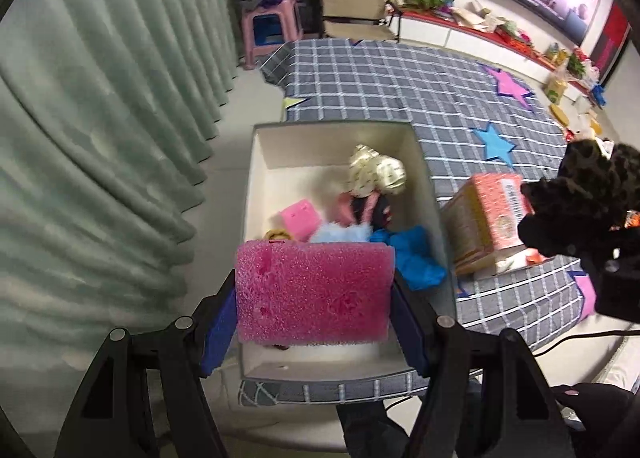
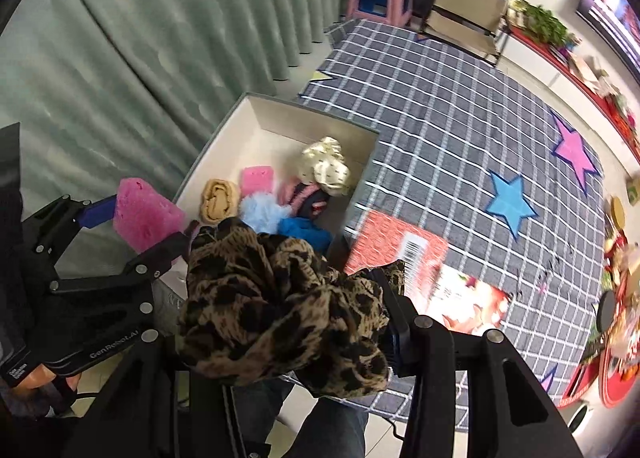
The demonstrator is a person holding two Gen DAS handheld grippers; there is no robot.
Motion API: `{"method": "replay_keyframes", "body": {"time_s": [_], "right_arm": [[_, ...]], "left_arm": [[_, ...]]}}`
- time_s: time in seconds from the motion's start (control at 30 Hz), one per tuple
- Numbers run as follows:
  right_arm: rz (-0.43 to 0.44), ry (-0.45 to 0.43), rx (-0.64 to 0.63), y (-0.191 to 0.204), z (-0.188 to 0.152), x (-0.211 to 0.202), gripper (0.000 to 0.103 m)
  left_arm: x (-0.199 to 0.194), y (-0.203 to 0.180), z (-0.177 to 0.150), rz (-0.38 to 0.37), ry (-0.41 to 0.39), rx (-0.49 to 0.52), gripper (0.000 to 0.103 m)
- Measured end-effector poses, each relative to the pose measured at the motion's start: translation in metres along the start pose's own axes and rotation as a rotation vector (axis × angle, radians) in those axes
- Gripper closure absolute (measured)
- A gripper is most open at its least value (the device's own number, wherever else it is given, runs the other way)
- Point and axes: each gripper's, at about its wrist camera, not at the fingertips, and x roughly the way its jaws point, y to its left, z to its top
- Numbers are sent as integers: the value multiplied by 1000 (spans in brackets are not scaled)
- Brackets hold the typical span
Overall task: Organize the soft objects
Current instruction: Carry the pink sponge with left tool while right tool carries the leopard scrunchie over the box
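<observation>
pink foam, a coarse sponge block (image 1: pixel 314 292), is clamped between the blue pads of the left gripper (image 1: pixel 314 298), the jaws pressed against its two short sides so that it is carried flat and broad. it is held over the near end of the white box (image 1: pixel 256 194), just above the near wall, which is judged to be the position for dropping it in. the box stands at the near left corner of the checked blanket (image 1: pixel 400 90), beside the green curtain (image 1: pixel 100 118), so that both grippers can reach it from the near edge.

inside the box, soft things are already gathered: a cream satin scrunchie (image 2: pixel 326 164) toward the far right wall, a small pink pad (image 2: pixel 256 178), a tan roll (image 2: pixel 218 200) by the left wall, a pale blue puff (image 2: pixel 264 214), a blue cloth (image 2: pixel 306 234) at the near right corner, and a pink-and-dark striped piece (image 2: pixel 306 194) in the middle.

a leopard-print scrunchie (image 2: pixel 280 306) is gripped by the right gripper (image 2: pixel 288 318); the jaws are closed on the bunched fabric, which hides most of them. it hangs near the box's near right corner, apparently waiting its turn. a red and orange carton (image 1: pixel 492 218) lies on the blanket just beside the box's right wall.

the sorting is judged to be well advanced, with two pieces yet to be released.
</observation>
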Motion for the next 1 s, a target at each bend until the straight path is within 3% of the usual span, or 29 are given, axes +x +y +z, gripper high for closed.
{"method": "replay_keyframes", "body": {"time_s": [0.27, 1.0], "right_arm": [[62, 28, -52, 25, 21, 25, 55], [79, 83, -51, 25, 34, 48, 55]], "left_arm": [[15, 9, -5, 46, 46, -32, 31], [38, 5, -5, 32, 109, -44, 31]]}}
